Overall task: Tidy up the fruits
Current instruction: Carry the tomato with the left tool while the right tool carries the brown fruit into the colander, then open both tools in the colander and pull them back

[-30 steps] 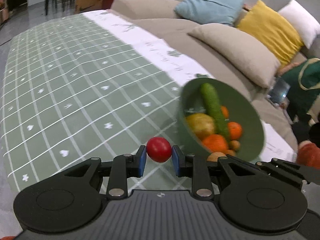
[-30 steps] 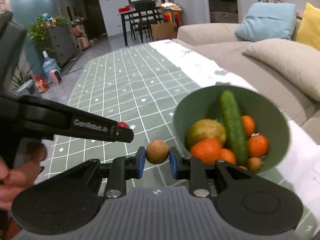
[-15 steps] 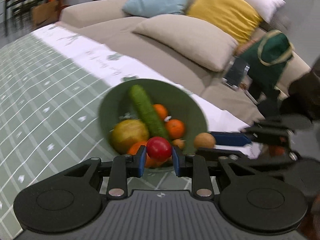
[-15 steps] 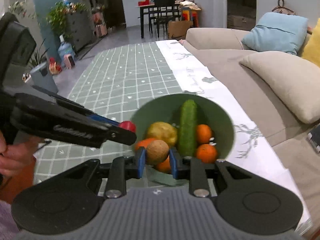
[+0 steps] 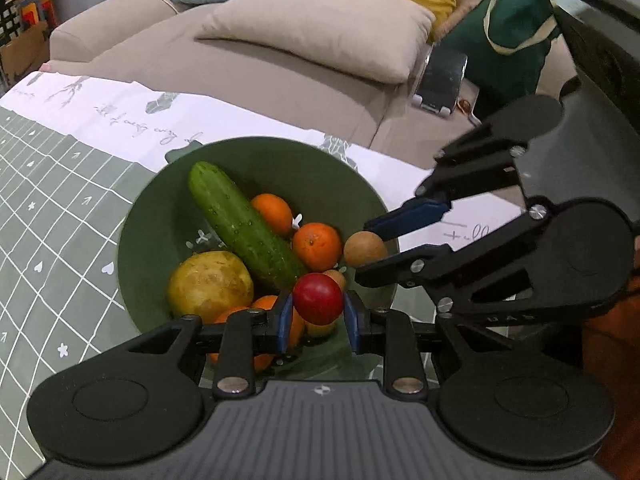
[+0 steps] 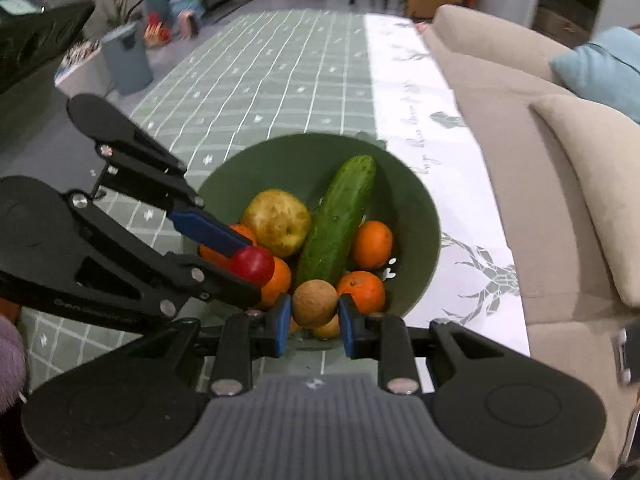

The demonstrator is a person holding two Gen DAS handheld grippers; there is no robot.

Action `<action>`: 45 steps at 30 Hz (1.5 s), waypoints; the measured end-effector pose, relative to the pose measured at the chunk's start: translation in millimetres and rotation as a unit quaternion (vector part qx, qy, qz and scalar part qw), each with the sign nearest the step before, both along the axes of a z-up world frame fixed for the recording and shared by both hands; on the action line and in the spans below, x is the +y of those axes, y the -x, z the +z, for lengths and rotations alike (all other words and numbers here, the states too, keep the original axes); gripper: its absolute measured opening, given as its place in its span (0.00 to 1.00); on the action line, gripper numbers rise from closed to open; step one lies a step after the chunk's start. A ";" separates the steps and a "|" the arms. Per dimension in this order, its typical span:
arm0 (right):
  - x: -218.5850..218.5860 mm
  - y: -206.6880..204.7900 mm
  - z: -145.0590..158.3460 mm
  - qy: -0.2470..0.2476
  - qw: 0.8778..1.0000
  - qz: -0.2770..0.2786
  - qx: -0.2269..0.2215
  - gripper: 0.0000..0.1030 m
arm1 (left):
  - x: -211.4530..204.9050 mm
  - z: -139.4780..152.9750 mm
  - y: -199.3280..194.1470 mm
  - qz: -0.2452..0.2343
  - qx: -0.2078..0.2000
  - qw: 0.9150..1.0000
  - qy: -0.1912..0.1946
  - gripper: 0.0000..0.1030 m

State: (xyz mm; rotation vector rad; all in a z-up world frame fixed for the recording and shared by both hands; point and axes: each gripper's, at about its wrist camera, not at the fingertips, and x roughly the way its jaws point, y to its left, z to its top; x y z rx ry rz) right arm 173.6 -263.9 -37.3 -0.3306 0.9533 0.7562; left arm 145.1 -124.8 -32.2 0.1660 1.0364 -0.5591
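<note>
A green bowl [image 5: 168,216] stands on the checked tablecloth and holds a cucumber [image 5: 240,224], a yellow pear-like fruit [image 5: 208,284] and several oranges [image 5: 316,246]. My left gripper [image 5: 318,316] is shut on a red round fruit [image 5: 318,298] over the bowl's near rim. My right gripper [image 6: 314,322] is shut on a small brown round fruit [image 6: 314,304] over the bowl's [image 6: 416,208] near side. The right gripper also shows in the left wrist view [image 5: 370,246], and the left one in the right wrist view [image 6: 248,260].
A beige sofa [image 5: 280,76] with cushions runs along the table's far side. A green bag [image 5: 516,28] and a phone stand [image 5: 440,80] lie on it. A grey bin [image 6: 126,60] stands on the floor beyond the table.
Both grippers have moved in over the bowl from either side, each still holding its fruit. The bowl now fills the middle of both views.
</note>
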 end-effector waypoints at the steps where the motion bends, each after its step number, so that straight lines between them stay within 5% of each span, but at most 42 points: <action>1: 2.2 -1.9 -1.9 0.007 1.000 0.008 0.003 0.21 | -0.5 -1.0 -1.2 -0.005 0.003 1.000 0.000 0.29; 11: 16.3 -24.1 -21.3 0.048 0.995 0.076 0.048 0.21 | -9.3 -17.4 -16.3 -0.041 0.024 0.999 -0.026 0.29; 35: 23.1 -36.0 -31.8 0.068 0.991 0.089 0.078 0.22 | -12.0 -27.9 -19.4 -0.043 0.041 0.998 -0.020 0.37; 40: 21.6 -34.7 -27.3 0.075 0.991 0.082 0.070 0.31 | -6.2 -22.4 -16.6 -0.028 0.037 0.999 -0.012 0.50; 45: 20.4 -30.5 -13.5 0.079 0.993 0.071 0.051 0.46 | 2.2 -3.7 -3.3 -0.014 0.008 1.000 -0.003 0.51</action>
